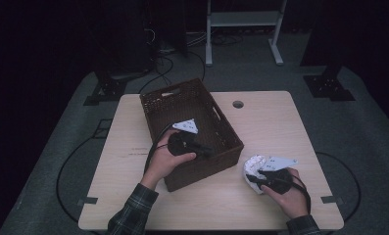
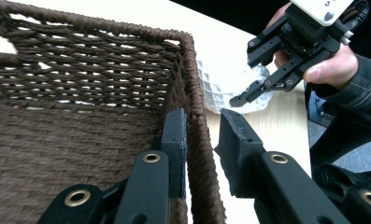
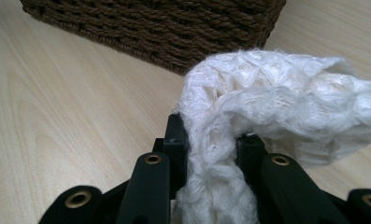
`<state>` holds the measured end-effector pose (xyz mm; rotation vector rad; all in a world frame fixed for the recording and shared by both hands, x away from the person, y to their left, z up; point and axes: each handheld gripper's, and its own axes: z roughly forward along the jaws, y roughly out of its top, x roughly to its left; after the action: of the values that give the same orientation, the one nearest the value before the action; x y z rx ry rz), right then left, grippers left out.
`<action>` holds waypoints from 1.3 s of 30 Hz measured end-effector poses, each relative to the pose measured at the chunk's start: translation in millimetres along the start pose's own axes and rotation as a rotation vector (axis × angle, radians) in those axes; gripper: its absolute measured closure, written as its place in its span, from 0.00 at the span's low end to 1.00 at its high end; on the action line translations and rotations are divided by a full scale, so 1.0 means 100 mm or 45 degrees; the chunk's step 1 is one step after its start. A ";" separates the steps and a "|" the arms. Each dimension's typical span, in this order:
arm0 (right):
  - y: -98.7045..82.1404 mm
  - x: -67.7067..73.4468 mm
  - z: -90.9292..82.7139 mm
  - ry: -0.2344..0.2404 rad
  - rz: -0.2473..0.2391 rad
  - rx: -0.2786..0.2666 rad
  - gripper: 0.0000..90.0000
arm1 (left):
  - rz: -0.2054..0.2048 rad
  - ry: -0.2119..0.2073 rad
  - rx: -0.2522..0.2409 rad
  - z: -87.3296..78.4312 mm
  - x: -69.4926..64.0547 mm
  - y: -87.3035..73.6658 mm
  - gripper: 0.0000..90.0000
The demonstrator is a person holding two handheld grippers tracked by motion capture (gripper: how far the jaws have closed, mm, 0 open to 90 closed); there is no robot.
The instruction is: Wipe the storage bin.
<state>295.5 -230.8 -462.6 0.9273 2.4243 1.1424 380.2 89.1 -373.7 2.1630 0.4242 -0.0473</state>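
Cloth may snag on basket rim

White knit cloth is pinched by the right hand-held gripper; the basket wall is loosely straddled by the left hand-held gripper, so tipping is possible.

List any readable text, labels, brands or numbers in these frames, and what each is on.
None readable.
Woven basket: no label or tag.
White knit cloth: no tag in sight.
Left gripper and right gripper: black fingers and brass rivets carry no markings.
Table: faint dark marks near the basket's left side, too small and blurred to read.
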 end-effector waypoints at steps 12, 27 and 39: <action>-0.03 -0.06 -0.05 -0.029 0.020 -0.008 0.80 | -0.054 0.059 0.030 -0.49 -0.03 -0.17 0.95; -0.04 -0.10 -0.07 -0.045 0.035 -0.011 0.79 | -0.090 0.145 0.030 -1.00 -0.16 -0.51 0.98; -0.05 -0.13 -0.09 -0.060 0.039 -0.017 0.79 | -0.171 0.194 0.055 -1.21 -0.20 -0.87 0.98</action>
<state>298.6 -247.4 -460.8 0.9793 2.3702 1.1324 319.1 226.0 -366.4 2.1856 0.6615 0.0341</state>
